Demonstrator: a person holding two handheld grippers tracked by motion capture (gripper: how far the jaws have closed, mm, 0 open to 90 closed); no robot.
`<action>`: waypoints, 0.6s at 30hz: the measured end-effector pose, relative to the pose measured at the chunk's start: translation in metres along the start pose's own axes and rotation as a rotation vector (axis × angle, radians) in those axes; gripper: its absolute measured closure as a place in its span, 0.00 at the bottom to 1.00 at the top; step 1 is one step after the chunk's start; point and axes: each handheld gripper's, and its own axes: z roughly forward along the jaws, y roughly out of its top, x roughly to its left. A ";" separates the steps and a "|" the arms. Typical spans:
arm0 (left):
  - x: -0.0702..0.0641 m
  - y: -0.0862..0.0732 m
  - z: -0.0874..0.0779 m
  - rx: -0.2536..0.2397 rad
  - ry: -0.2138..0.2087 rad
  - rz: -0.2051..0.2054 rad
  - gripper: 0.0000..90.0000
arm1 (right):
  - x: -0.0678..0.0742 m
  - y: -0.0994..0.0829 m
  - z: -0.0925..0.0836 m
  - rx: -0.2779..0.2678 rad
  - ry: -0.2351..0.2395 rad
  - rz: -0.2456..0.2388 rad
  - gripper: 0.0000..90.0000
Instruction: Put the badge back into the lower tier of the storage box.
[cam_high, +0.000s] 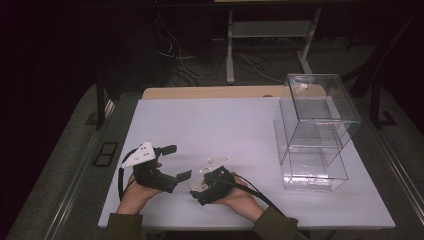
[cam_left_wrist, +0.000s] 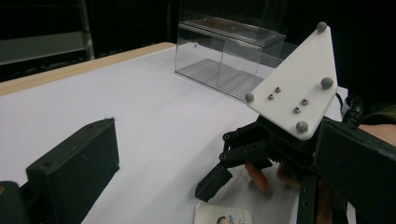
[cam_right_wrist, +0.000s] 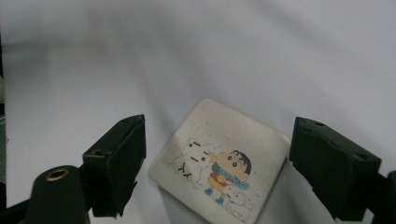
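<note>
Right gripper view: right gripper (cam_right_wrist: 217, 158) hangs over a flat square silvery coaster with a cartoon print (cam_right_wrist: 219, 161), jaws wide apart, gripping nothing
Coaster: flat on the white table (cam_high: 210, 125), between the jaws
Left gripper (cam_high: 172, 162): jaws spread, empty, just beside
Stacked clear plastic boxes (cam_high: 315, 130): well apart, far right
Step, likely: pick up coaster
Advice: lower, straddle opposite edges squarely, close gently; a thin plate may slip

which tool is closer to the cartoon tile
Right. The right tool hangs just over the cartoon tile, jaws open on either side of it. The left tool sits off to the tile's left, apart from it, jaws open too.
</note>
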 end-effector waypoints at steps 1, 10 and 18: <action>0.000 0.000 0.000 0.000 0.000 0.000 0.00 | 0.001 0.000 0.001 0.001 -0.004 -0.003 0.20; 0.000 0.000 0.000 -0.006 -0.002 -0.001 0.00 | 0.006 -0.001 0.006 0.023 -0.030 -0.036 0.20; 0.000 0.000 -0.001 -0.006 -0.001 -0.001 0.00 | 0.010 -0.002 0.007 0.035 -0.062 -0.078 0.23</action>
